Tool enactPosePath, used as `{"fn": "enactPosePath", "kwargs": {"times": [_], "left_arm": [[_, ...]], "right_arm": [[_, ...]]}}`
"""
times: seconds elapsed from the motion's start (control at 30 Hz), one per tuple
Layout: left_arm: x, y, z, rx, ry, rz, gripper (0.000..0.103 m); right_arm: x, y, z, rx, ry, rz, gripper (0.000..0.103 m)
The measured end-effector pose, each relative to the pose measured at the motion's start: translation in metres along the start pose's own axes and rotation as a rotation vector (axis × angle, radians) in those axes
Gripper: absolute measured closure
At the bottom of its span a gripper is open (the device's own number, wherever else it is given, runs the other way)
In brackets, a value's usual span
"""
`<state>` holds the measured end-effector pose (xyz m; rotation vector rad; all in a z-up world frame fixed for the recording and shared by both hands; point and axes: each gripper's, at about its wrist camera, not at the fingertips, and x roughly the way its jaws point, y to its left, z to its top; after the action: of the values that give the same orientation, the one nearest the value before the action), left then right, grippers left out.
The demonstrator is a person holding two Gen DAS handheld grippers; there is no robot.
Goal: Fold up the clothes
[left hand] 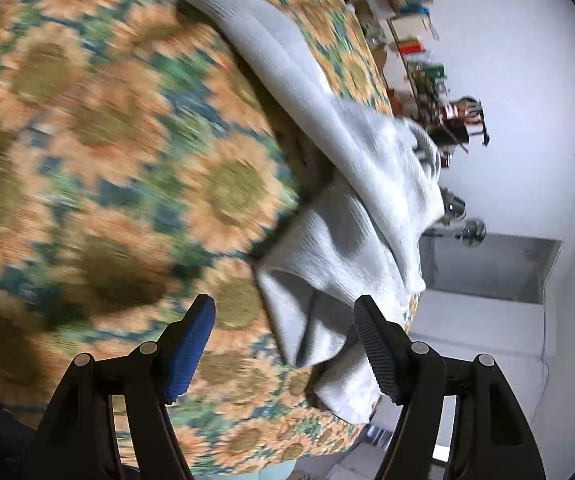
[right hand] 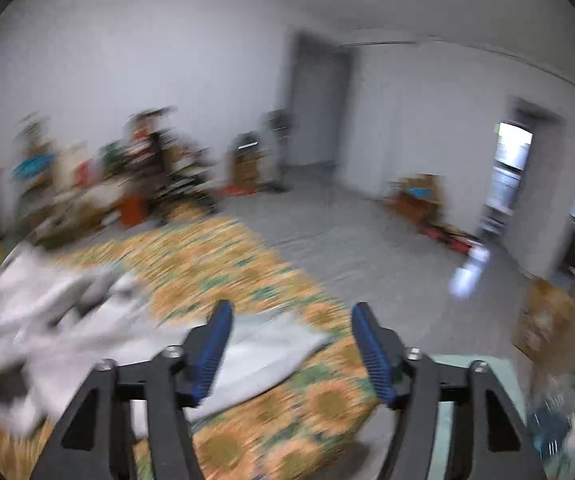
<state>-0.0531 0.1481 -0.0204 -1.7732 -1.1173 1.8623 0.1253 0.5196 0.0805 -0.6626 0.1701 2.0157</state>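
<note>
Left wrist view: left tongs (left hand: 285,336) released, pads spread above the sunflower-print table (left hand: 119,184); the white garment (left hand: 351,216) lies rumpled along the table's edge, nothing gripped. Right wrist view, blurred: right tongs (right hand: 291,340) released and empty, garment (right hand: 67,320) spread on the table (right hand: 215,264) below and left of them.

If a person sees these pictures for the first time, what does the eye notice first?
First, the bright sunflower cloth that covers the table. Next, the pale grey garment lying crumpled along its edge, near the open left claw. In the right wrist view, the open right claw holds nothing.
</note>
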Motion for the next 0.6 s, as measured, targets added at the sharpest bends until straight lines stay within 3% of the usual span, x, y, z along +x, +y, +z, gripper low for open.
{"fn": "enactPosePath", "kwargs": {"times": [0.1, 0.17, 0.3, 0.47, 0.5, 0.53, 0.57, 0.6], "left_arm": [[0.017, -0.012, -0.003, 0.004, 0.045, -0.006, 0.031], [0.022, -0.012, -0.001, 0.002, 0.043, -0.002, 0.031], [0.028, -0.007, 0.004, -0.003, 0.017, 0.044, 0.031], [0.029, 0.001, 0.004, 0.003, -0.003, 0.104, 0.031], [0.030, 0.001, 0.004, 0.003, -0.001, 0.104, 0.031], [0.032, 0.001, 0.003, -0.013, 0.001, 0.080, 0.031], [0.034, 0.000, 0.003, -0.028, 0.004, 0.056, 0.031], [0.037, 0.000, 0.002, -0.044, 0.006, 0.032, 0.031]], "right_arm": [[0.010, 0.060, -0.026, -0.164, 0.058, 0.264, 0.025], [0.021, 0.113, -0.045, -0.297, 0.089, 0.388, 0.025], [0.016, 0.188, -0.071, -0.540, -0.044, 0.423, 0.026], [0.017, 0.242, -0.073, -0.669, -0.186, 0.434, 0.027], [0.020, 0.249, -0.071, -0.673, -0.194, 0.449, 0.033], [0.024, 0.256, -0.070, -0.673, -0.199, 0.468, 0.059], [0.027, 0.260, -0.068, -0.658, -0.194, 0.500, 0.076], [0.028, 0.261, -0.063, -0.621, -0.186, 0.536, 0.085]]}}
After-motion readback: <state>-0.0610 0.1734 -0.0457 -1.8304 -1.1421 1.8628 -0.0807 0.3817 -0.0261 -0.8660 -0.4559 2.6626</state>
